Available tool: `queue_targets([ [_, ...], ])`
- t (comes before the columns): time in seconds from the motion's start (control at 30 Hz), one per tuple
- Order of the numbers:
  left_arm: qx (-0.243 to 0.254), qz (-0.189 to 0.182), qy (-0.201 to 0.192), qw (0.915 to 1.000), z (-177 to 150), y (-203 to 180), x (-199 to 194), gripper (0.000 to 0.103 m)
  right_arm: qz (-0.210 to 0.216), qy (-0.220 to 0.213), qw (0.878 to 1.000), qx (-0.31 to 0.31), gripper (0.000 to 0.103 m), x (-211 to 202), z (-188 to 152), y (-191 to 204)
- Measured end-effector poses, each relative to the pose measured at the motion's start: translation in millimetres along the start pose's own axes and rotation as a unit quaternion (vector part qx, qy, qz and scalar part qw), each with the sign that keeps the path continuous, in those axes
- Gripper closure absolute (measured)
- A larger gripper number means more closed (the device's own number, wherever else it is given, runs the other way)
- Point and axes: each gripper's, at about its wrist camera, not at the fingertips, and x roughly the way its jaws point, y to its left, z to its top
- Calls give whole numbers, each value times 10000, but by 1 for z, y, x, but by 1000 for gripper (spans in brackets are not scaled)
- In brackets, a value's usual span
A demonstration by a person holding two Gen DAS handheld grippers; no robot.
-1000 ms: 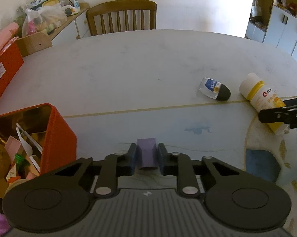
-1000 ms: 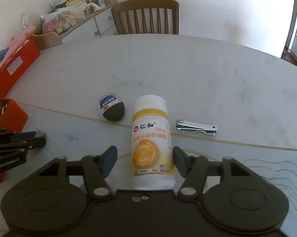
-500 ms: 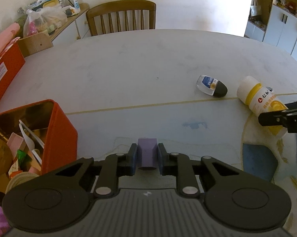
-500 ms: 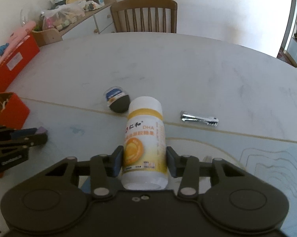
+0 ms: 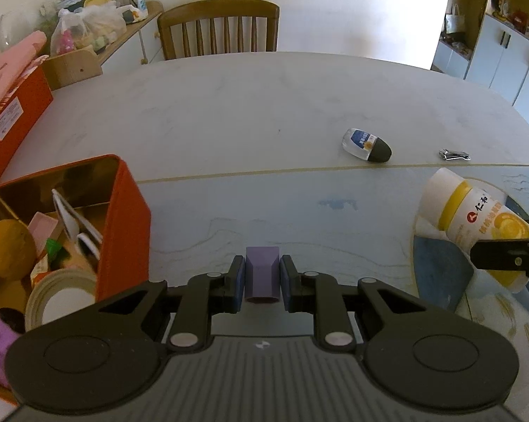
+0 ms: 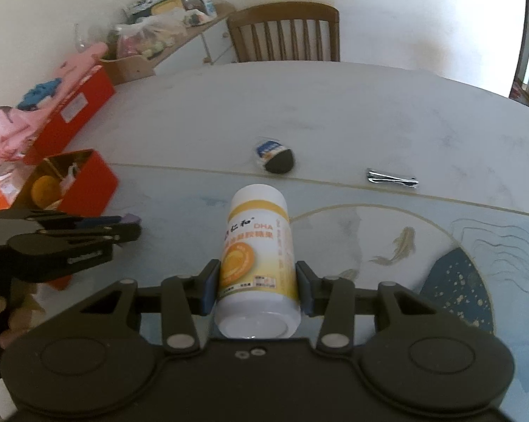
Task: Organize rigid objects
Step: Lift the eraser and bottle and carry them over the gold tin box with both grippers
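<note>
My left gripper [image 5: 262, 276] is shut on a small purple block [image 5: 262, 270], held just right of the open red tin [image 5: 123, 218] that holds several items. My right gripper [image 6: 257, 281] is shut on a white and yellow pill bottle [image 6: 255, 246], lifted off the table and pointing away; the bottle also shows at the right of the left wrist view [image 5: 475, 221]. A small clear bottle with a black cap [image 5: 368, 144] and a metal nail clipper [image 5: 454, 154] lie further out on the table; they also show in the right wrist view as the capped bottle [image 6: 276, 158] and the clipper [image 6: 391, 179].
A wooden chair [image 5: 218, 30] stands at the table's far side. A large red box [image 5: 11, 112] sits at the far left. A cluttered sideboard [image 5: 99, 31] runs along the left wall. The left gripper [image 6: 88, 235] shows at the left of the right wrist view.
My right gripper closed on the pill bottle and lifted it off the table. My left gripper kept hold of the purple block and drew nearer the red tin.
</note>
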Motion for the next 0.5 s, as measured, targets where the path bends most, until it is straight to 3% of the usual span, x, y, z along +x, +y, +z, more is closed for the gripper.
queue_targets([
  [0.5, -131, -107, -242, 9996, -7, 18, -56, 83, 286, -269, 9992, -81, 59, -31, 1, 42],
])
